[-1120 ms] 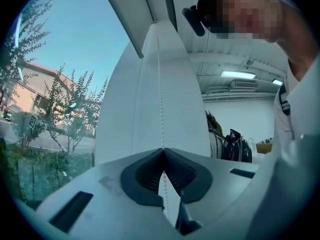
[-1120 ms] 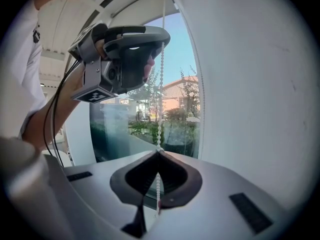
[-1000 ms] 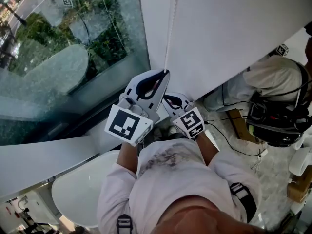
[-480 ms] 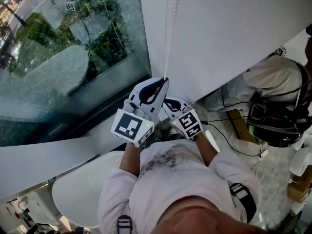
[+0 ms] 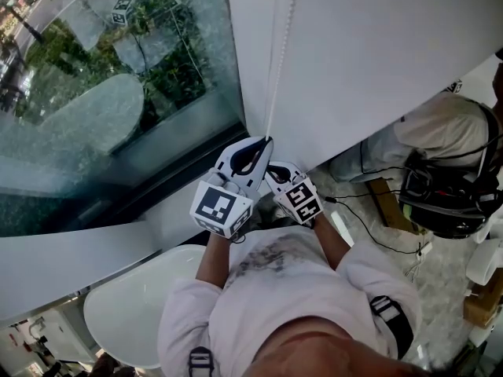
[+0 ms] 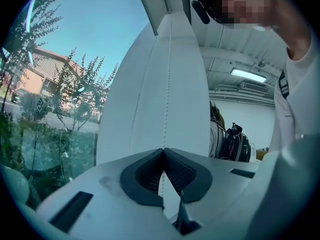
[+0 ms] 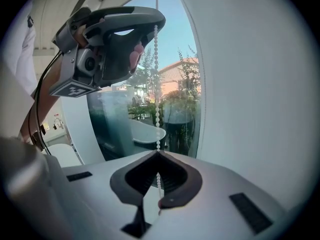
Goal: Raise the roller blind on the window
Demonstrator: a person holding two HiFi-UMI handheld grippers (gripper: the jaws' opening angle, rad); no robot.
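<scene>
Beads of a thin white chain (image 5: pixel 270 108) hang straight down the smooth white sheet of the roller blind (image 5: pixel 377 61), beside the window glass (image 5: pixel 118 85), in the head view. Both forearms reach forward and up from a pale shirt (image 5: pixel 275 289). The left gripper (image 5: pixel 263 143) is the higher one, with its tips at the chain. The right gripper (image 5: pixel 275 176) sits just below and beside it, and both marker cubes face the camera. In the left gripper view, the pale plastic jaws with ribbed dark pads (image 6: pixel 147 174) are pressed together, pinching the chain where it meets their tips, and the blind rises flat behind. In the right gripper view, the jaws are likewise closed on the chain. Round beads run up from their tips past the left gripper overhead, with glass to the left and blind to the right.
</scene>
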